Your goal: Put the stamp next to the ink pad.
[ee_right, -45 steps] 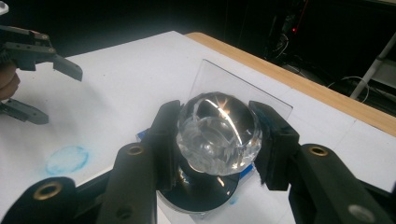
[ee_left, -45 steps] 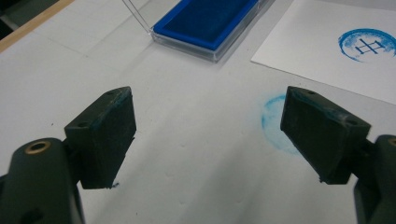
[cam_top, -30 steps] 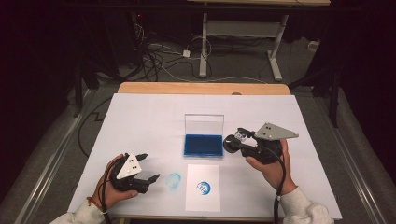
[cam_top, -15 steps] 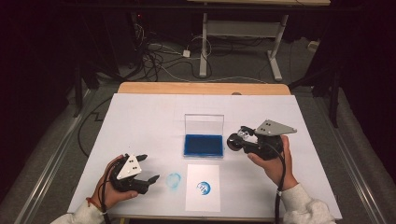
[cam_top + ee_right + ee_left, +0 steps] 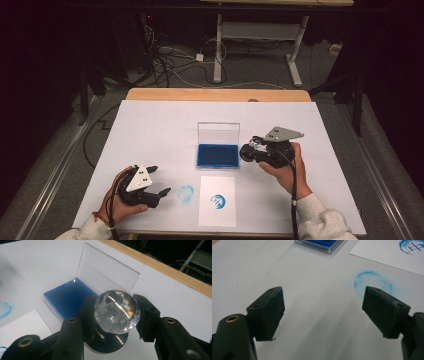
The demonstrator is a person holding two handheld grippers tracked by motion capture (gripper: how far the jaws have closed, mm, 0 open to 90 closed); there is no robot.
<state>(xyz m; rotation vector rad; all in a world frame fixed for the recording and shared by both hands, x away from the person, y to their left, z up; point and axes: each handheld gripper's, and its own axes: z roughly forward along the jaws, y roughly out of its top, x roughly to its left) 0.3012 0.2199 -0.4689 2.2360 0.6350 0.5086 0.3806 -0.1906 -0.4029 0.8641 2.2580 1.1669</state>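
Lowering stamp (beside ink pad)

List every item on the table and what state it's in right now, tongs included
Ink pad case: lid open, standing upright behind the blue pad.
Clear-knobbed stamp: clamped in the right tongs, lifted beside the case.
Paper sheet: flat, one blue print on it.
Table cover: smudged with a blue ring left of the sheet.
Left tongs: open, empty.
Right tongs: shut on the stamp.

From my seat the white table sheet lies bare to the left and behind, while the open blue ink pad with its upright clear lid blocks the middle, and the white stamped paper card lies flat just before it.
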